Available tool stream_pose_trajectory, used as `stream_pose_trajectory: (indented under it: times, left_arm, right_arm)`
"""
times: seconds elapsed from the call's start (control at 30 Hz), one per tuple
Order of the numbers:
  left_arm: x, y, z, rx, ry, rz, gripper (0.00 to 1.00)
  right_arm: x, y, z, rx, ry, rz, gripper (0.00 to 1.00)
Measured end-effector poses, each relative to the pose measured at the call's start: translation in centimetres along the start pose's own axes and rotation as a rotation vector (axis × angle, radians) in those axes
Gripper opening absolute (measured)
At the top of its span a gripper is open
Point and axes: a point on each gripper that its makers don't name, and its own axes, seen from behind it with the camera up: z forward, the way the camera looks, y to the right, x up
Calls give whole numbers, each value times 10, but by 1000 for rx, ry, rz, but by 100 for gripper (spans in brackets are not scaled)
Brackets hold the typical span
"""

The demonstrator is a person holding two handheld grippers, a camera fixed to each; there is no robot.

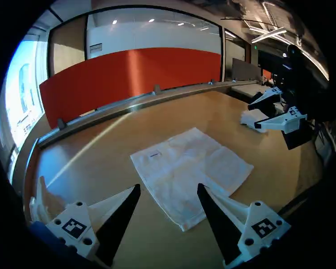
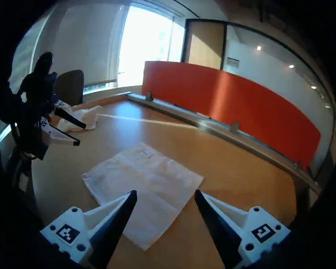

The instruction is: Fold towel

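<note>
A white towel point(image 1: 190, 175) lies spread flat on the wooden table point(image 1: 101, 161), with a small label near one corner. My left gripper point(image 1: 168, 187) hovers open just short of the towel's near edge, nothing between its fingers. My right gripper point(image 1: 253, 116) shows farther off at the right, open, held by a person in dark clothes. In the right gripper view the towel point(image 2: 141, 188) lies straight ahead, and the right gripper point(image 2: 165, 193) stands open above its near edge. The left gripper point(image 2: 80, 134) is at the far left, open.
A second crumpled white cloth point(image 2: 85, 116) lies on the table behind the left gripper, also seen as the cloth point(image 1: 253, 117) by the right gripper. An orange partition point(image 2: 230, 103) runs along the table's far edge. A dark chair point(image 2: 71, 87) stands by the window.
</note>
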Motion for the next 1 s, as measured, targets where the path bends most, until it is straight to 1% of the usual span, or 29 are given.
stream_pose_trajectory:
  times: [0.17, 0.37, 0.67, 0.77, 1.0]
  left_arm:
    - [-25, 5, 14, -18, -44, 8, 94]
    - [-54, 13, 29, -47, -97, 27, 94]
    - [-96, 24, 47, -78, -182, 71, 94]
    - [-106, 27, 52, -87, -206, 84, 94]
    - [-120, 33, 59, -108, -250, 84, 94]
  right_arm:
    - [-28, -10, 12, 23, -46, -14, 100]
    - [-59, -20, 24, 45, -98, -16, 100]
    - [-104, -32, 31, 78, -187, -22, 100]
    - [-115, -36, 32, 88, -209, -20, 100]
    - [-136, -42, 33, 110, -253, -18, 100]
